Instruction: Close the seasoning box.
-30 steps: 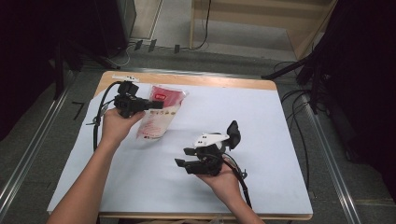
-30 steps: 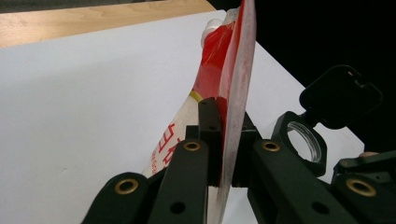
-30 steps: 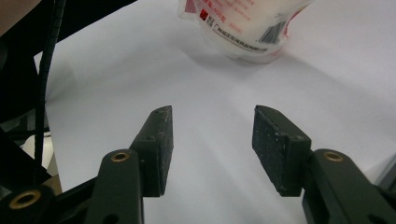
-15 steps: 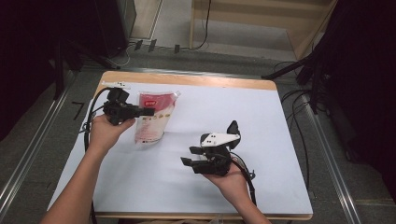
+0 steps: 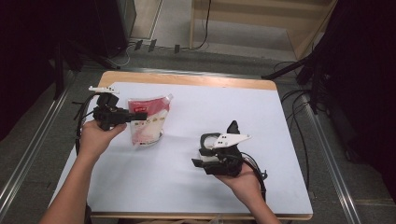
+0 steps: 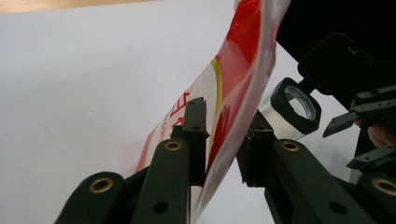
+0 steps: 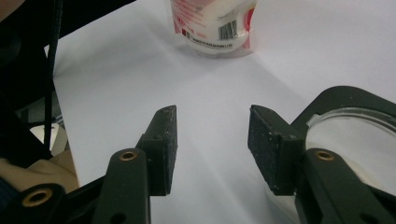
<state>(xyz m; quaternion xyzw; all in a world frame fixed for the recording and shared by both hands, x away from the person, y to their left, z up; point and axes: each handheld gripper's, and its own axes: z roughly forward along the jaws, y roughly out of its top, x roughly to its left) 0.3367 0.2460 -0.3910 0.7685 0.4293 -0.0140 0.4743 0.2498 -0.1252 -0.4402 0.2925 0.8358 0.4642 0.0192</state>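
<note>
A red and white pouch (image 5: 147, 123) lies on the white sheet at the left. My left gripper (image 5: 140, 115) reaches over its left edge. In the left gripper view the pouch (image 6: 233, 60) runs between the jaws of the left gripper (image 6: 224, 135). These have just been opening, and a gap shows beside the right pad, so the gripper is open. My right gripper (image 5: 198, 157) is open at front centre, pointing left. Nothing is between the jaws of the right gripper (image 7: 212, 140), and the pouch (image 7: 212, 23) lies farther off. A clear jar (image 7: 355, 135) with a black rim sits beside the right jaw.
The white sheet (image 5: 210, 107) covers a wooden table with metal rails at both sides. Cables trail from each gripper. The jar (image 6: 294, 109) also appears beyond the pouch in the left gripper view. The back and right of the sheet are bare.
The left hand has drawn back to the left and the pouch has shifted left and nearer with it. The right hand has moved right and a little up.
</note>
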